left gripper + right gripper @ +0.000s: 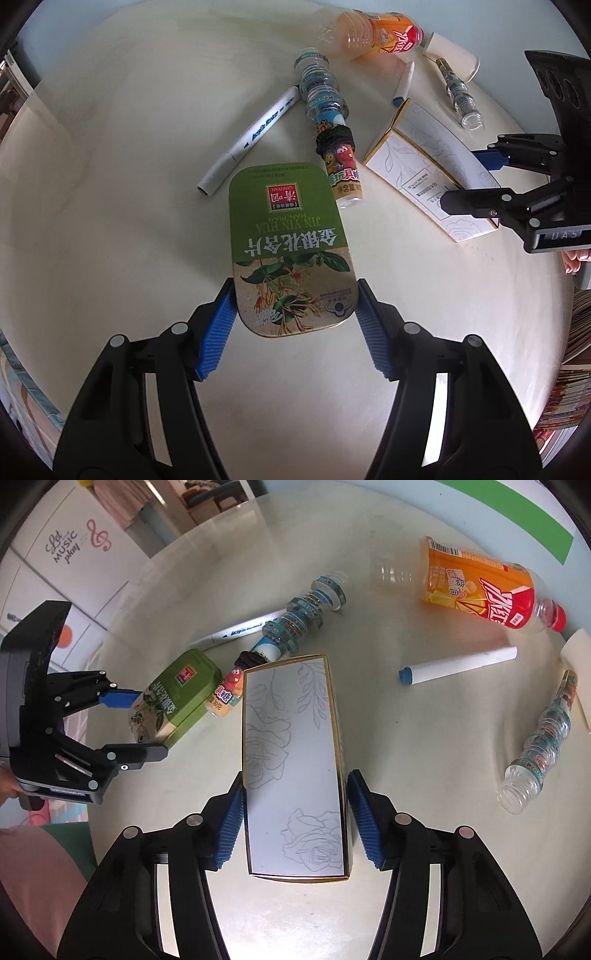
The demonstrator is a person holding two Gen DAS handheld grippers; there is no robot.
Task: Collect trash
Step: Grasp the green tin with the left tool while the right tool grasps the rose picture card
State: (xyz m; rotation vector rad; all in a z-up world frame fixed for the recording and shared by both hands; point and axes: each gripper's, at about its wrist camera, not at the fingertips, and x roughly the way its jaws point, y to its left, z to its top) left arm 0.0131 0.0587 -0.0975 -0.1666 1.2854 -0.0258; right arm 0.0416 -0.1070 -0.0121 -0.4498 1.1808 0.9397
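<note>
Gripping the near end of a green lozenge tin, the left gripper has both blue pads pressed on the tin's long sides, and the tin lies flat on the pale counter. Over on the other side, the right gripper straddles a white carton with rose line drawings; its left pad touches the carton wall, but the right pad looks to have a sliver of gap, so I can't tell if it's really clamped. Tin and carton sit near each other, with a small candy bottle with cartoon faces lying between them, its end touching the tin's far corner. Further out there's a ribbed clear bottle with a blue label, a white marker just beside it, a second marker with a blue cap, an orange drink bottle, another ribbed clear bottle and a paper cup near the counter's edge.
</note>
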